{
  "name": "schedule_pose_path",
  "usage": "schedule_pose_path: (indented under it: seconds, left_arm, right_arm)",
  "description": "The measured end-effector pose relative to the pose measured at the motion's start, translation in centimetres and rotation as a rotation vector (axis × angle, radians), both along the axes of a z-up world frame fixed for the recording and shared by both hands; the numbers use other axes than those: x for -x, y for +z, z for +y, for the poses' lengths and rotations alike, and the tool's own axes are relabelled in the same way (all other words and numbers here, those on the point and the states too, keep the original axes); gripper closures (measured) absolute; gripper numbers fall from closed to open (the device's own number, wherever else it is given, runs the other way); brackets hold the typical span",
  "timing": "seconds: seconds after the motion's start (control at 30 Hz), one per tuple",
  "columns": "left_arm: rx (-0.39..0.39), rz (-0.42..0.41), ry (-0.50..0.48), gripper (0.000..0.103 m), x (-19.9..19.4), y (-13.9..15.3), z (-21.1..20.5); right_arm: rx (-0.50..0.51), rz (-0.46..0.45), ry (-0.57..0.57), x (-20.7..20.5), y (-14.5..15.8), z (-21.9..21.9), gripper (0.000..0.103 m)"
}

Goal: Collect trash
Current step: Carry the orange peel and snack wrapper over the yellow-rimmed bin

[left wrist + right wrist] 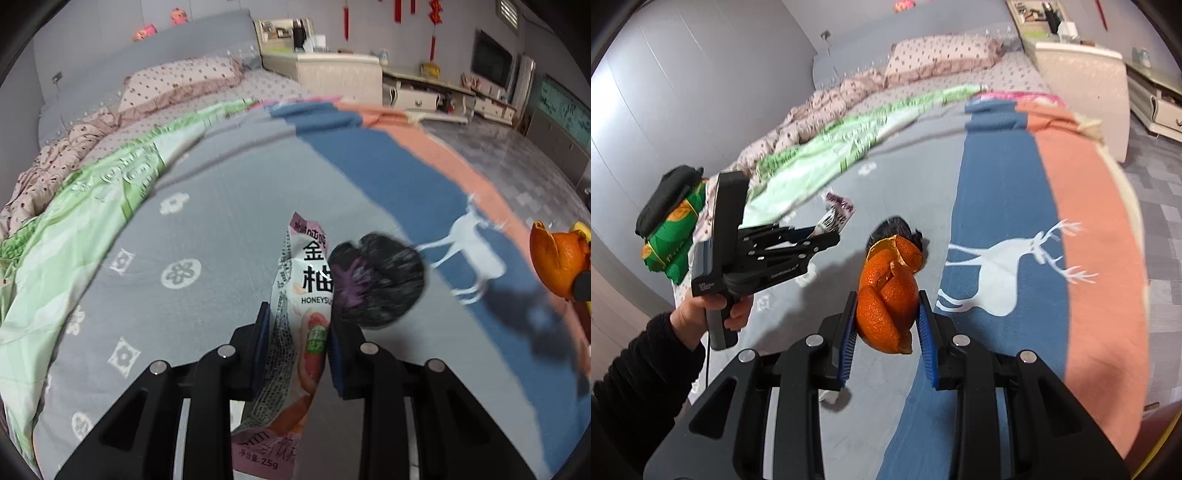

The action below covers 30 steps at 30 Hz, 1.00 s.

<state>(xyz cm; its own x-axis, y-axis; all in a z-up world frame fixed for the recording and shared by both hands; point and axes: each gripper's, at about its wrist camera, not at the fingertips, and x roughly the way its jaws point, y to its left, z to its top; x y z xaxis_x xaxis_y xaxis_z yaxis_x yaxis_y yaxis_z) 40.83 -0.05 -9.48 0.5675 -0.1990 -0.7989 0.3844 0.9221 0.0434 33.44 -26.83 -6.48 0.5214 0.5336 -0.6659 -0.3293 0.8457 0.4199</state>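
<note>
Bed under grey patterned sheet, filling most of both views, pillow at far end by grey headboard

Blue and salmon blanket with white deer print spread along right side of bed; green floral quilt bunched along left side, pink dotted duvet beyond it

White cabinets and dark screen against far right wall, red hangings above

Left gripper pinching snack wrapper, pads pressed on its crumpled middle, wrapper standing up between them and hanging below, lifted clear of sheet; same gripper seen from right wrist at left of frame, held in a hand with black sleeve, wrapper sticking out of its tips

Right gripper clamped on orange peel, blue pads against both sides, peel curling upward above sheet; peel also at right edge of left view

Dark round blurred thing lying on sheet just right of wrapper, near blanket edge, partly hidden behind peel in right view; cannot tell what

Black and green bundle at far left behind left gripper
</note>
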Motion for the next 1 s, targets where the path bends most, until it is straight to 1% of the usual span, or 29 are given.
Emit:
schedule_pose_path:
  seconds: [0.13,0.17,0.23,0.3,0.4,0.53,0.63,0.77,0.83,0.9,1.0]
  left_arm:
    - [0.022,-0.062,0.059,0.077,2.4,3.8,-0.9]
    - [0.034,-0.079,0.065,0.077,3.1,5.0,-1.5]
    - [0.036,-0.124,0.078,0.077,4.8,7.3,-2.9]
    - [0.067,-0.155,0.063,0.077,6.4,9.4,-4.4]
    - [0.092,-0.206,0.047,0.077,8.9,12.3,-7.4]
    - [0.14,-0.246,0.003,0.077,12.0,15.3,-11.9]
    - [0.185,-0.26,-0.043,0.077,14.1,17.0,-15.3]
    - [0.231,-0.269,-0.091,0.076,16.1,18.3,-19.4]
    - [0.253,-0.269,-0.125,0.076,17.1,18.7,-21.8]
    - [0.252,-0.268,-0.15,0.076,17.9,18.6,-24.0]
    - [0.258,-0.24,-0.187,0.076,18.5,18.0,-26.8]
  right_arm:
    - [-0.006,-0.044,-0.047,2.2,3.0,-1.9,0.074]
    - [-0.008,-0.059,-0.064,2.9,4.0,-2.6,0.074]
    - [-0.009,-0.089,-0.096,4.5,5.9,-4.1,0.074]
    - [-0.011,-0.116,-0.121,5.8,7.4,-5.5,0.074]
    - [-0.005,-0.157,-0.173,8.0,9.8,-8.1,0.074]
    - [-0.012,-0.198,-0.257,10.8,12.6,-12.1,0.074]
    - [-0.025,-0.231,-0.324,12.9,14.6,-15.5,0.074]
    - [-0.016,-0.273,-0.409,15.9,16.6,-20.3,0.074]
    - [-0.003,-0.281,-0.453,17.2,17.2,-22.7,0.074]
    - [0.006,-0.278,-0.491,18.4,17.3,-24.9,0.074]
    - [0.021,-0.269,-0.541,19.8,17.0,-28.0,0.074]
